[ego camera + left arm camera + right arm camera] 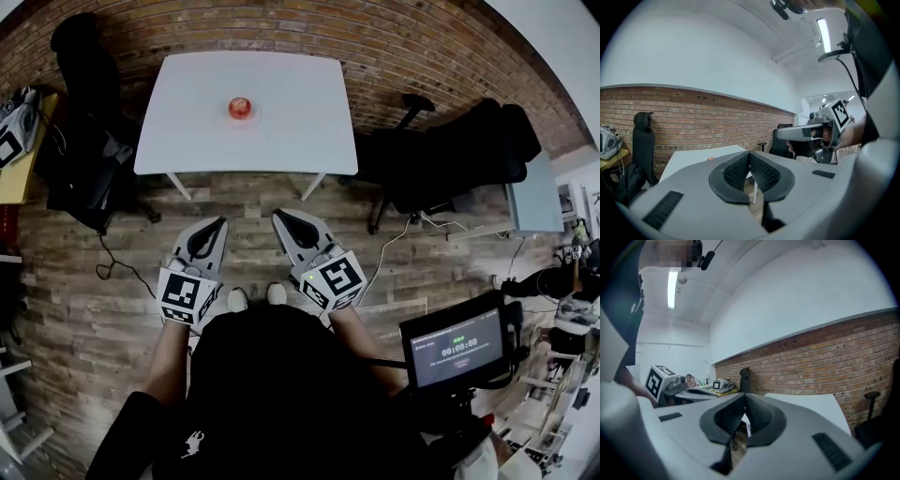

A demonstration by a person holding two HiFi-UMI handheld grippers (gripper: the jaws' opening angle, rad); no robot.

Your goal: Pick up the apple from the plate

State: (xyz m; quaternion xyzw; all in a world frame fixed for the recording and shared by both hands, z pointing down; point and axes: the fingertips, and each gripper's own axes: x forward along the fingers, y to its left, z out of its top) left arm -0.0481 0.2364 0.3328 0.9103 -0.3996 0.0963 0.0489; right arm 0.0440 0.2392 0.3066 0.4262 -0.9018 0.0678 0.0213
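A red apple point(240, 108) rests on a small white plate point(253, 118) near the middle of the white table point(291, 131), far ahead of me. Both grippers hang over the wooden floor, well short of the table. My left gripper point(221, 223) is shut and holds nothing; its jaw tips meet in its own view point(750, 154). My right gripper point(278, 217) is shut too, empty, tips together point(744, 395). In the left gripper view a sliver of the apple point(710, 159) peeks over the jaw, and the right gripper point(783, 134) shows at the right.
A brick wall point(375, 56) runs behind the table. Black office chairs stand left point(89, 122) and right point(450, 155) of it. A yellow desk with gear point(19, 141) is at the far left. A monitor on a stand point(457, 349) sits at my right, with cables on the floor.
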